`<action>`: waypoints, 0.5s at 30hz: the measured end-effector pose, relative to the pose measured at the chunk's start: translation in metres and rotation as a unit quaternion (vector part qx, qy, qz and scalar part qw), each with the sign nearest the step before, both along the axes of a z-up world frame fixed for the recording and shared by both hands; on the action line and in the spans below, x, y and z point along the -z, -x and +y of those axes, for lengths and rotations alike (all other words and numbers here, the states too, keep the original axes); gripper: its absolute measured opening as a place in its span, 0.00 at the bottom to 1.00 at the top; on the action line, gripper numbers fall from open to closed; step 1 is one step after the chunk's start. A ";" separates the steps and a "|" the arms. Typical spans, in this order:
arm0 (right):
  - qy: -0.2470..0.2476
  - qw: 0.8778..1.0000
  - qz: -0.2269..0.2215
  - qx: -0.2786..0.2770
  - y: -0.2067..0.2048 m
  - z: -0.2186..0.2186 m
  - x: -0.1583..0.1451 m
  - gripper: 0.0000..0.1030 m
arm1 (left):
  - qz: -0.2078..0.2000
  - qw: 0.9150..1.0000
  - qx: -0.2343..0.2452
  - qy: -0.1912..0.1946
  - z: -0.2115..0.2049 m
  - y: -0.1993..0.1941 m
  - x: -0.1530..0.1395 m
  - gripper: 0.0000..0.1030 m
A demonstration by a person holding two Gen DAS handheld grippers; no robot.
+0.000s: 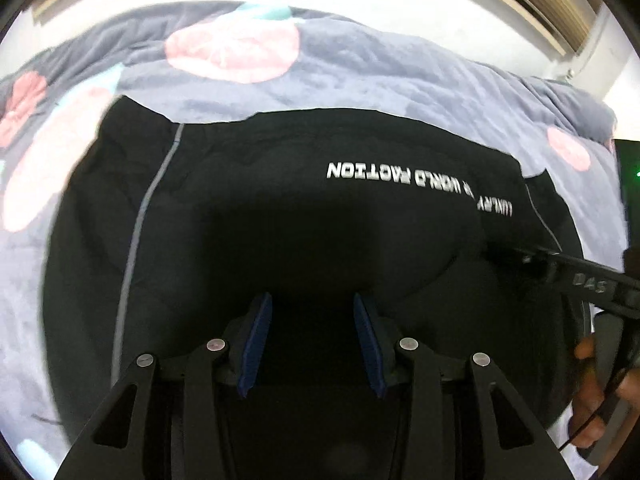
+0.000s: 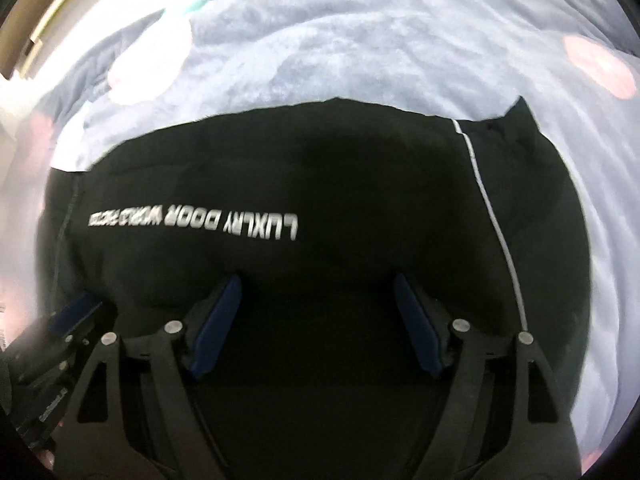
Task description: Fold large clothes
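A large black garment [image 1: 280, 184] with white lettering and thin pale stripes down both sides lies spread on a bed; the right wrist view shows the same garment [image 2: 360, 168]. My left gripper [image 1: 312, 306] hangs over its near part, blue pads apart, and I see no fold pinched between them. My right gripper [image 2: 316, 284] hovers over the garment beside it, jaws set wider, with only flat dark cloth below. Each gripper shows at the edge of the other's view: the right gripper [image 1: 560, 272] and the left gripper [image 2: 76, 316].
The garment rests on a grey-blue blanket [image 1: 360, 64] with pink round patches, which also fills the far part of the right wrist view as the blanket [image 2: 360, 40]. A person's hand [image 1: 588, 400] holds the right gripper's handle. A bright wall and a window frame lie beyond the bed.
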State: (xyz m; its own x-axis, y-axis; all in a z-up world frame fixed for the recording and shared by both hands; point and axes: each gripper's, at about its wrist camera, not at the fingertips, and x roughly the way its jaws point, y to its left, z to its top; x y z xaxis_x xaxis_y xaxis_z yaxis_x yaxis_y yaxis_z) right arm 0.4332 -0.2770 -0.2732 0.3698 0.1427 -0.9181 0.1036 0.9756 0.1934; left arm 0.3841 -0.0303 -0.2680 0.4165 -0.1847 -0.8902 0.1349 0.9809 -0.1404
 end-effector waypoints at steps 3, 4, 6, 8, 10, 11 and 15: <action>-0.004 1.000 -0.010 0.003 0.033 -0.001 -0.015 0.74 | -0.015 1.000 0.006 -0.018 0.003 0.020 -0.019 0.43; -0.003 1.000 -0.011 0.001 0.041 -0.002 -0.016 0.74 | -0.024 0.999 0.006 -0.023 0.006 0.033 -0.029 0.43; 0.000 1.000 -0.002 -0.002 0.065 -0.001 -0.017 0.74 | -0.032 0.999 0.002 -0.029 0.011 0.047 -0.040 0.43; -0.003 1.000 0.010 0.000 0.080 -0.004 -0.014 0.74 | -0.041 0.999 -0.002 -0.032 0.015 0.064 -0.052 0.43; -0.005 1.000 0.013 0.003 0.100 -0.009 -0.014 0.74 | -0.046 0.998 -0.003 -0.035 0.021 0.080 -0.061 0.43; -0.002 1.000 0.013 0.005 0.111 -0.011 -0.015 0.74 | -0.047 0.998 -0.006 -0.035 0.025 0.088 -0.064 0.43; -0.001 1.000 0.007 0.026 0.140 -0.037 -0.022 0.75 | -0.032 0.998 -0.032 -0.031 0.059 0.106 -0.057 0.43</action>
